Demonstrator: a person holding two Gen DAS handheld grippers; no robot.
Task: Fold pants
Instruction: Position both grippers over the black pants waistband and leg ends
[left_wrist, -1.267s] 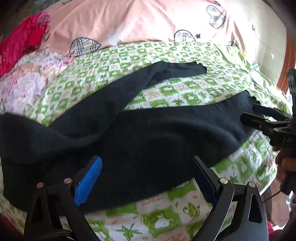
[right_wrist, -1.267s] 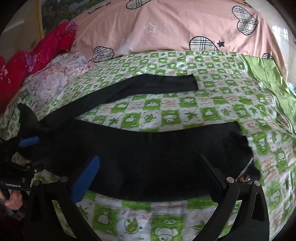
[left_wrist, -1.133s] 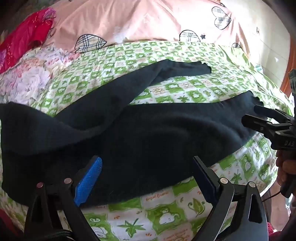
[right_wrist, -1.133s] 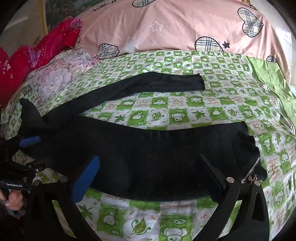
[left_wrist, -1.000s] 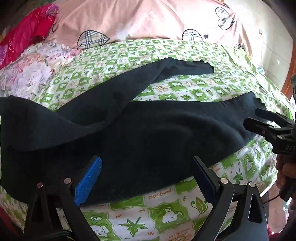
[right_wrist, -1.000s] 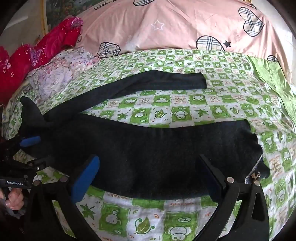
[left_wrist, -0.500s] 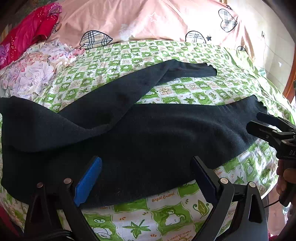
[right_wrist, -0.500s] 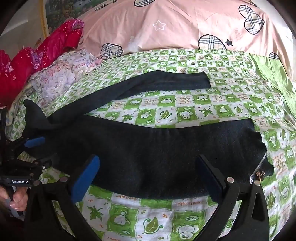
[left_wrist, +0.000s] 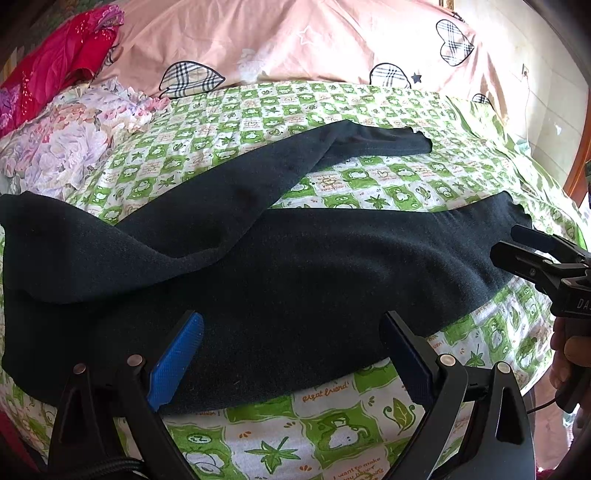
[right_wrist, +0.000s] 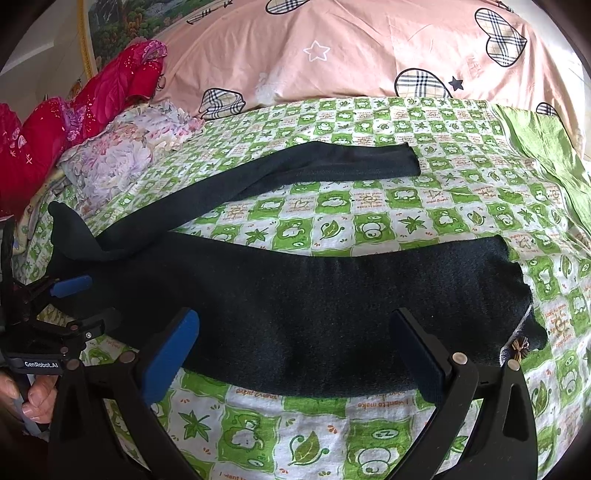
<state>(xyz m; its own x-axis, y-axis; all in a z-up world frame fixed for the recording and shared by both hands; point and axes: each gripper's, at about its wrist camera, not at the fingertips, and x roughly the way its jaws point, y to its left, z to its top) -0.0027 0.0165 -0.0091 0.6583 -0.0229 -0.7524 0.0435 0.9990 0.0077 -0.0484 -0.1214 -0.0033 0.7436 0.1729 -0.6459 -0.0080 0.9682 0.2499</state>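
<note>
Dark pants (left_wrist: 314, 269) spread along the bed's (left_wrist: 332, 417) near edge.
Left tool (left_wrist: 291, 354) and right tool (right_wrist: 299, 350) both gape wide, empty, above the nearer leg; the other leg angles toward the pillows.

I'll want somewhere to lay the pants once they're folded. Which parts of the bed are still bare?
Bare sheet lies in the wedge between the two legs of the pants, beyond the far leg toward the pink quilt, and along the near edge. The left side is crowded: floral pillow and red bedding.
</note>
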